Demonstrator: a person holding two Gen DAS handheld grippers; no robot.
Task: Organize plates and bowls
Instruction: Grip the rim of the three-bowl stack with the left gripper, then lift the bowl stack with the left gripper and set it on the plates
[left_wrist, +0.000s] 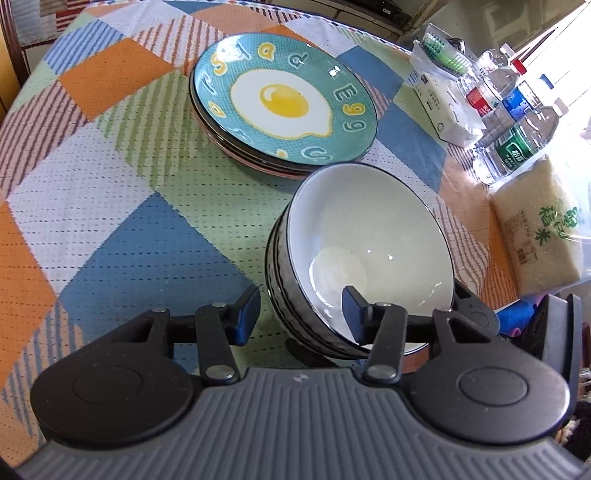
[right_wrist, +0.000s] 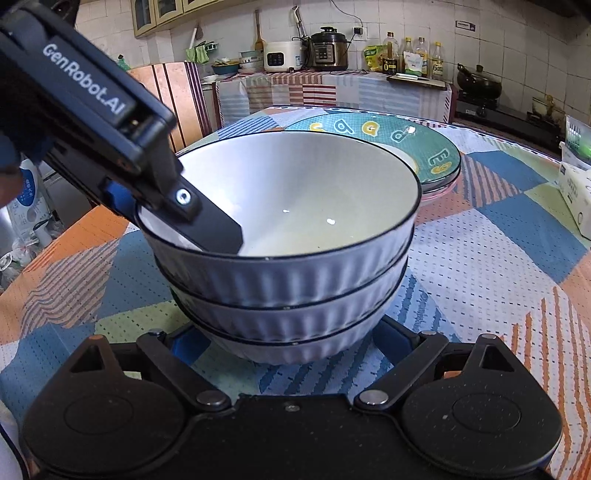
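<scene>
The stack of bowls (right_wrist: 284, 258) stands on the bench (left_wrist: 110, 229) near its front edge, three ribbed bowls nested one inside another, rims level and in line. The top bowl (left_wrist: 365, 240) sits fully down in the one below; its white inside is empty.

Just behind the bowls lies the stack of plates (left_wrist: 284, 107), the egg-pattern plate uppermost, with at least two further rims showing beneath it. The two stacks stand close but apart.

Left tongs (left_wrist: 301, 310): the jaws straddle the near wall of the top bowl, one finger (right_wrist: 218, 230) inside against the white wall, the other outside. In the left wrist view a clear gap shows between the outer pad and the ribbed wall, so the jaws read as released, not clamped on the rim.

Right tongs (right_wrist: 291, 343): positioned low at the foot of the bowl stack, one finger on each side of the bottom bowl. The bowl hides both fingertips; whether they press on it cannot be told.

Progress, as a judgement: sorting appears near complete. Bowls are gathered in one stack, plates in another, and no loose plate or bowl is visible elsewhere on the bench. Remaining work appears limited to clearing both tongs from the bowls, and possibly shifting the stacks to a final place.

Further out, at the bench edge: water bottles (left_wrist: 517, 110), a tissue box (left_wrist: 443, 107), a bag of rice (left_wrist: 539, 236)
</scene>
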